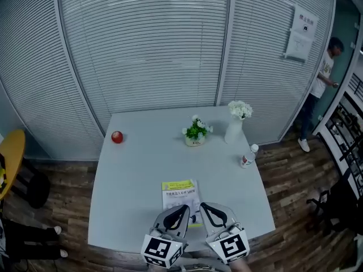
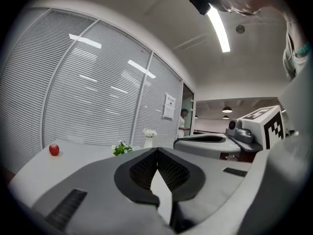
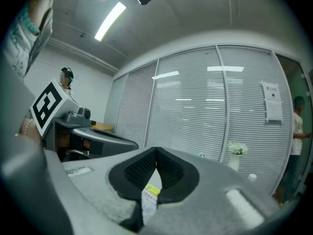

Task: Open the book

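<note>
The book (image 1: pixel 179 194) lies shut on the grey table (image 1: pixel 130 180) near its front edge, a white cover with a yellow band along its far end. My left gripper (image 1: pixel 185 207) and right gripper (image 1: pixel 203 205) hover side by side over the book's near half, both shut with nothing between the fingers. The left gripper view has the left gripper (image 2: pixel 156 150) pointing level across the table, tips touching. In the right gripper view the right gripper (image 3: pixel 156 149) is shut too, and the book's yellow band (image 3: pixel 151 192) shows through the gap below its tips.
A red apple (image 1: pixel 117 137) sits at the table's far left. A small potted plant (image 1: pixel 196 131), a white vase of flowers (image 1: pixel 235 123) and a small bottle (image 1: pixel 248 156) stand at the far right. A person (image 1: pixel 320 89) stands by the door.
</note>
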The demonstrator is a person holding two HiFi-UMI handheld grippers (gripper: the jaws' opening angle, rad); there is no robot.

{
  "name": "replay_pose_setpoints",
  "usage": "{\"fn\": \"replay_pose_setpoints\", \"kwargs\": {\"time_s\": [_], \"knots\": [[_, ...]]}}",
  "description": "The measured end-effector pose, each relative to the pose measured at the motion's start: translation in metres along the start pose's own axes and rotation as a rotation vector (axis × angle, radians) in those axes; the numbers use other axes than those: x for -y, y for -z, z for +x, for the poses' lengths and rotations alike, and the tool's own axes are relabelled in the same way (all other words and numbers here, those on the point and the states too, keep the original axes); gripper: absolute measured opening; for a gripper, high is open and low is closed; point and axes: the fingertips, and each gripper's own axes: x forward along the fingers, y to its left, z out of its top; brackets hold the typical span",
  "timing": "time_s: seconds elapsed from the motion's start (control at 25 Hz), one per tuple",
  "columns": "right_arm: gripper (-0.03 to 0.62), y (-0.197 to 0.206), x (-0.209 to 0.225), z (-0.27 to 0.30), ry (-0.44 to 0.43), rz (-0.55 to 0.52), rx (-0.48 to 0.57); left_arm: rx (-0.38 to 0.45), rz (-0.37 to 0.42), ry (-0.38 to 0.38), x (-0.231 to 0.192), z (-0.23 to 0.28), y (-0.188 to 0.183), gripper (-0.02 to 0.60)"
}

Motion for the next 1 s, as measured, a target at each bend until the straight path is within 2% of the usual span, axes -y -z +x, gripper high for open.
{"fn": "replay_pose_setpoints", "kwargs": {"time_s": [0.2, 0.32, 0.64, 1.0], "knots": [[0.002, 0.007, -0.013, 0.008, 0.031, 0.005, -0.017, -0.014, 0.014, 0.030, -0.014, -0.009, 0.007, -0.002], [0.002, 0.015, -0.017, 0.007, 0.050, 0.014, -0.033, -0.016, -0.008, 0.045, -0.019, -0.011, 0.013, -0.002], [0.002, 0.021, -0.023, 0.003, 0.074, 0.022, -0.068, -0.036, -0.008, 0.090, -0.015, -0.014, 0.018, -0.002], [0.002, 0.034, -0.022, 0.015, 0.040, -0.004, -0.078, -0.047, -0.022, 0.045, -0.030, -0.012, 0.026, -0.002]]}}
